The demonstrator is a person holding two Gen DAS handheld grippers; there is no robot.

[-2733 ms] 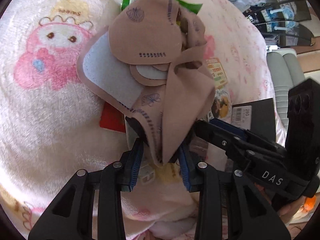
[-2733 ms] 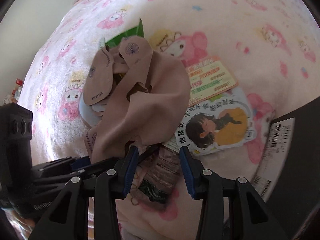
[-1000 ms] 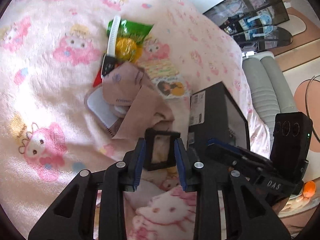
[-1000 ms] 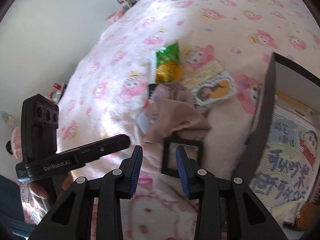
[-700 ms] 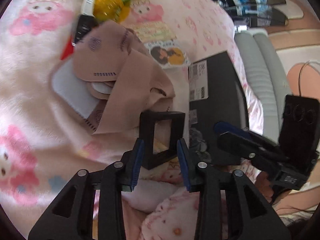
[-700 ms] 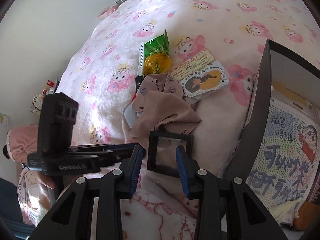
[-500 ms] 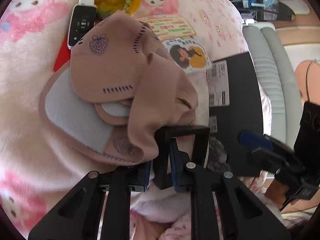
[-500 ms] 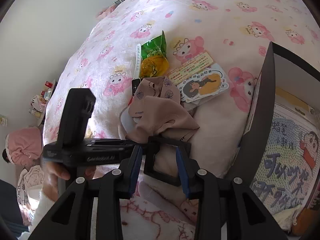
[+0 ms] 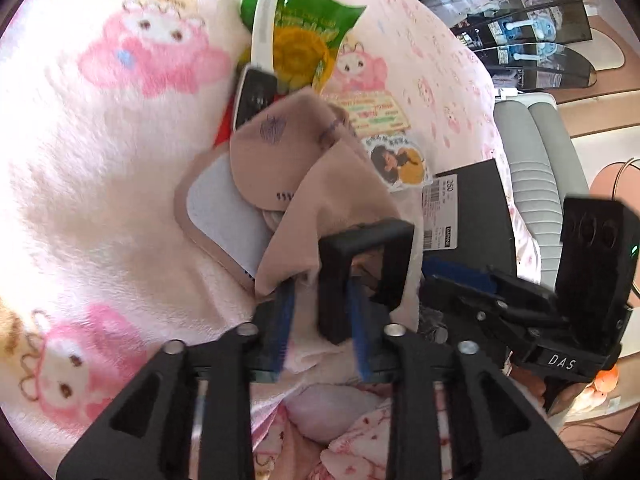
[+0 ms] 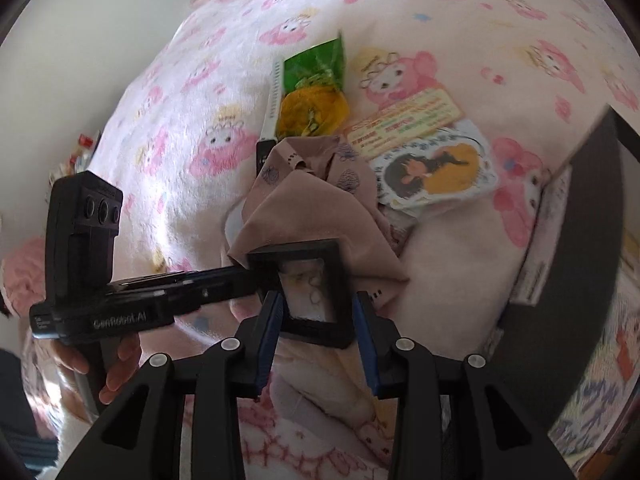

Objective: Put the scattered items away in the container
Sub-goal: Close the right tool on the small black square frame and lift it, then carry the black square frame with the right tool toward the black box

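A black square frame [image 10: 340, 292] with a clear window sits between the pads of my right gripper [image 10: 318, 300], which is shut on its sides. My left gripper [image 9: 319, 290] straddles the frame's [image 9: 366, 236] left bar. Its jaws are opening and the left pad stands off the bar. From the right wrist view, the left gripper [image 10: 240, 276] comes in from the left. A tan shell-print cloth [image 9: 332, 184] lies bunched just past the frame. The black container [image 10: 592, 220] stands at the right; in the left wrist view the right gripper [image 9: 452, 276] is in front of it.
On the pink cartoon blanket [image 9: 100, 200] past the cloth lie a green snack packet [image 9: 308, 40], a white-strapped watch [image 9: 262, 28], a printed card [image 9: 376, 114] and a cartoon sticker [image 9: 400, 160]. A grey ribbed cushion [image 9: 532, 160] lies beyond the container [image 9: 476, 208]. A hand [image 10: 116, 376] holds the left gripper.
Both grippers have sunk toward the cloth with the frame. Half a second ago the left jaws were pinched on the frame's bar; now they stand wider. The right grip is unchanged.
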